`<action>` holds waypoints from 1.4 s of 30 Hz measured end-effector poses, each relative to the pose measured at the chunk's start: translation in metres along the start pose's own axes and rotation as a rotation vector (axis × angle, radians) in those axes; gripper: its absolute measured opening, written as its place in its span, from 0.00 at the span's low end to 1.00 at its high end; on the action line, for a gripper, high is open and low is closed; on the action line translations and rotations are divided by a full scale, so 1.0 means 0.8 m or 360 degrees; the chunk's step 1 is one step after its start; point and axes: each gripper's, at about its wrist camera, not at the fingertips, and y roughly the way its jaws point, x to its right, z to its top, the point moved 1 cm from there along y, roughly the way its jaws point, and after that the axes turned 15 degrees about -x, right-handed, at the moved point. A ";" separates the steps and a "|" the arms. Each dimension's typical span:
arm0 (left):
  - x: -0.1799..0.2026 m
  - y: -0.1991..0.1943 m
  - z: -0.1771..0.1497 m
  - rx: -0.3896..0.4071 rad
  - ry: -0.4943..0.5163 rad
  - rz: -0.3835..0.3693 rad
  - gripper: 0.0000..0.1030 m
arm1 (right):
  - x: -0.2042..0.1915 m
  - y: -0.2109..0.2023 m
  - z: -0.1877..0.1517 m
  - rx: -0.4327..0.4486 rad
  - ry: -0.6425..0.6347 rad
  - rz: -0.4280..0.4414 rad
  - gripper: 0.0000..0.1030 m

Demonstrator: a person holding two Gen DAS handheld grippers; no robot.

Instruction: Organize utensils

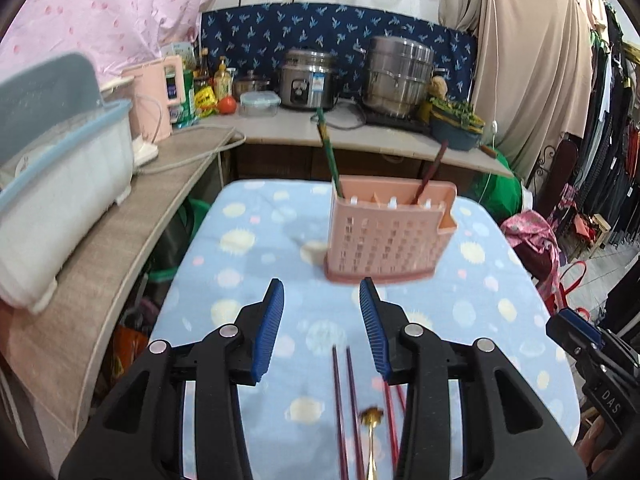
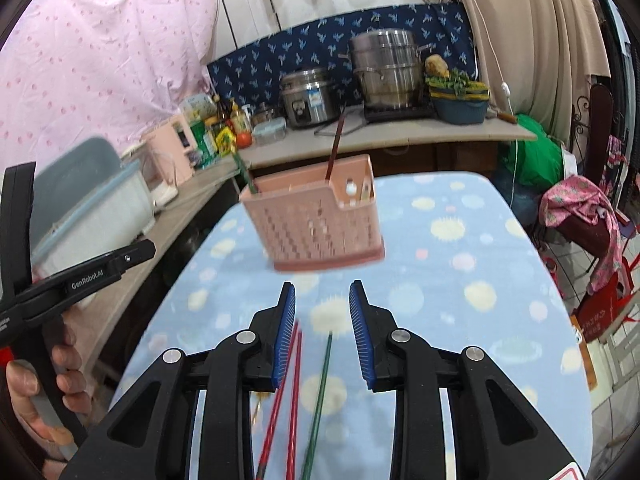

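Chopsticks point(image 2: 316, 392): 5 loose, 2 in holder point(image 2: 316, 224).

Pink perforated plastic utensil holder point(image 1: 386, 236) upright on blue cloth-covered table with pale dots point(image 1: 248, 264). Green chopstick point(image 1: 329, 152) leaning from holder's left compartment, dark red chopstick point(image 1: 434, 168) from its right. Left gripper point(image 1: 322, 328), black with blue ribbed pads point(image 1: 270, 330), nearer than holder, jaws parted, nothing between pads. Two dark red chopsticks point(image 1: 344, 400) flat on cloth nearer than holder, below the jaws. Gold spoon point(image 1: 372, 416) just right of these. Red chopsticks point(image 1: 394, 404) beside spoon.
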 end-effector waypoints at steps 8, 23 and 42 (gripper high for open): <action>-0.005 0.015 -0.079 -0.0134 0.0019 0.0027 0.36 | -0.005 0.026 -0.083 -0.0198 0.0001 -0.0029 0.27; -0.007 0.045 -0.176 -0.0341 0.0026 0.0044 0.36 | -0.017 0.074 -0.174 -0.0416 -0.0005 -0.0089 0.26; -0.014 0.058 -0.207 -0.0437 0.0012 0.0044 0.36 | -0.027 0.084 -0.192 -0.0481 -0.0057 -0.0093 0.15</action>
